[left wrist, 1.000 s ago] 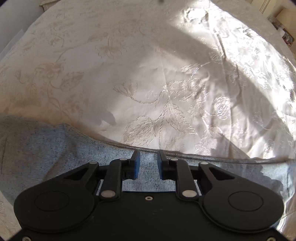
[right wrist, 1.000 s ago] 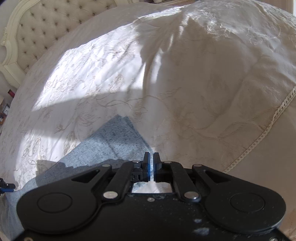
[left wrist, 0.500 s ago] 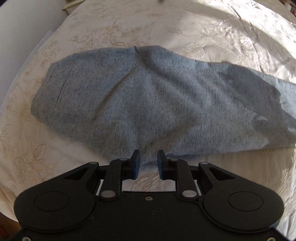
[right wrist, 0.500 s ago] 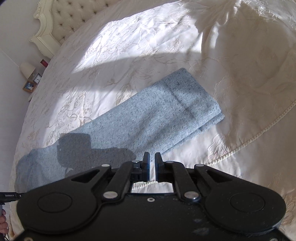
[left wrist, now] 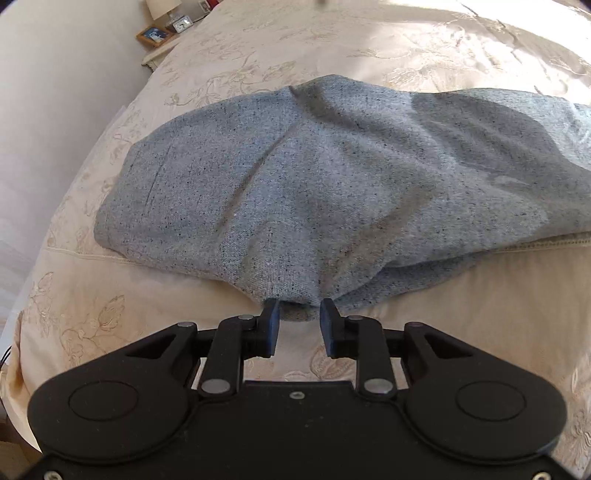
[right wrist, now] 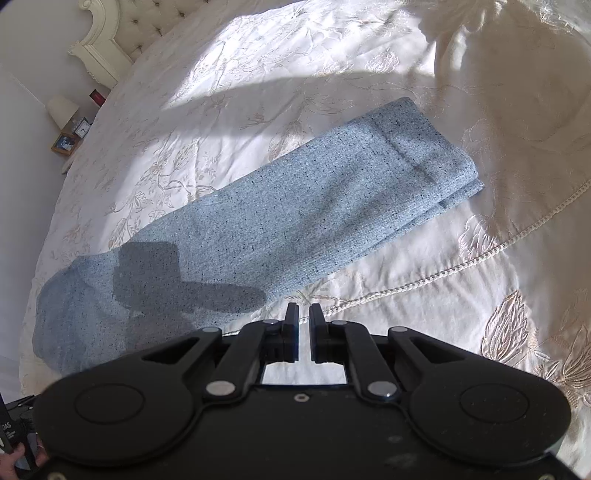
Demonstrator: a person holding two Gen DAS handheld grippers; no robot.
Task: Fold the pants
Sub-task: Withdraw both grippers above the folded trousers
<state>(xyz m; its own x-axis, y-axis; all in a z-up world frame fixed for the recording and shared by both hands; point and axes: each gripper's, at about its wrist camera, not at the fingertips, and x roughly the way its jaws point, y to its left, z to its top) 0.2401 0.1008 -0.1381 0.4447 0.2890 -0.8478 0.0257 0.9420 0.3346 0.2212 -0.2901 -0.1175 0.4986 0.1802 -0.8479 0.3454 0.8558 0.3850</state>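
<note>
Grey-blue speckled pants (left wrist: 332,177) lie on a cream embroidered bedspread (left wrist: 480,314), folded lengthwise into one long strip (right wrist: 295,206). My left gripper (left wrist: 298,310) stands at the near edge of their wide end. Its jaws are opening, a small fold of the cloth sits between the fingertips, and the pads do not press on it. My right gripper (right wrist: 303,310) hovers just off the strip's near edge, nearly shut with only a thin slit between the pads and nothing in it. The hem end lies up and to the right of it.
A nightstand (right wrist: 70,129) with a lamp, clock and photo frame stands beside the bed, by a tufted headboard (right wrist: 122,33). A corded seam (right wrist: 461,266) runs along the bedspread near the edge. A person's hand (right wrist: 11,458) shows at the lower left.
Both grippers have drawn back from close over the bedspread, and the pants now lie flat in full view. The left jaws have widened. The right gap has barely grown.
</note>
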